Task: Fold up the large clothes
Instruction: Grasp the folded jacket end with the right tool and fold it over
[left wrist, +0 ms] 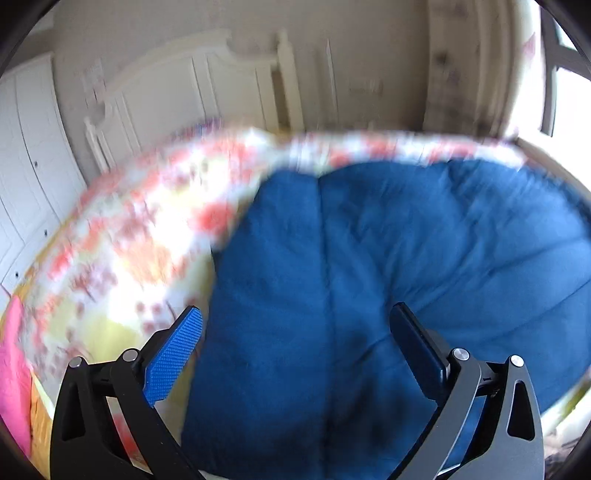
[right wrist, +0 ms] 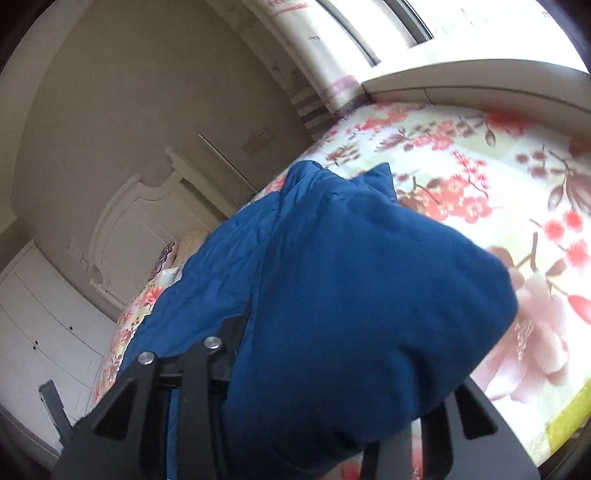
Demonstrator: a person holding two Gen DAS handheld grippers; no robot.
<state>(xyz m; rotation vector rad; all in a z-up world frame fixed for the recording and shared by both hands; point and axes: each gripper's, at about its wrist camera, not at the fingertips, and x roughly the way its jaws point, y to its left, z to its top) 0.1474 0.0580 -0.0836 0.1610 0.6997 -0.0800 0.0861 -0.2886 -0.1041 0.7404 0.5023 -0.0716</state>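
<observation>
A large padded blue garment [left wrist: 388,266] lies spread on a bed with a floral sheet [left wrist: 122,240]. My left gripper [left wrist: 295,350] is open and empty just above the garment, its blue pads [left wrist: 173,358] wide apart. In the right wrist view the blue garment [right wrist: 351,295] drapes over my right gripper [right wrist: 332,387] and hides its fingertips; the gripper is shut on a fold of the garment and holds it lifted above the floral sheet [right wrist: 498,192].
A white headboard [left wrist: 192,85] and white wardrobe doors [left wrist: 26,166] stand behind the bed. A pink cloth [left wrist: 11,369] lies at the bed's left edge. A bright window [right wrist: 461,22] and a white sill [right wrist: 480,81] border the bed's far side.
</observation>
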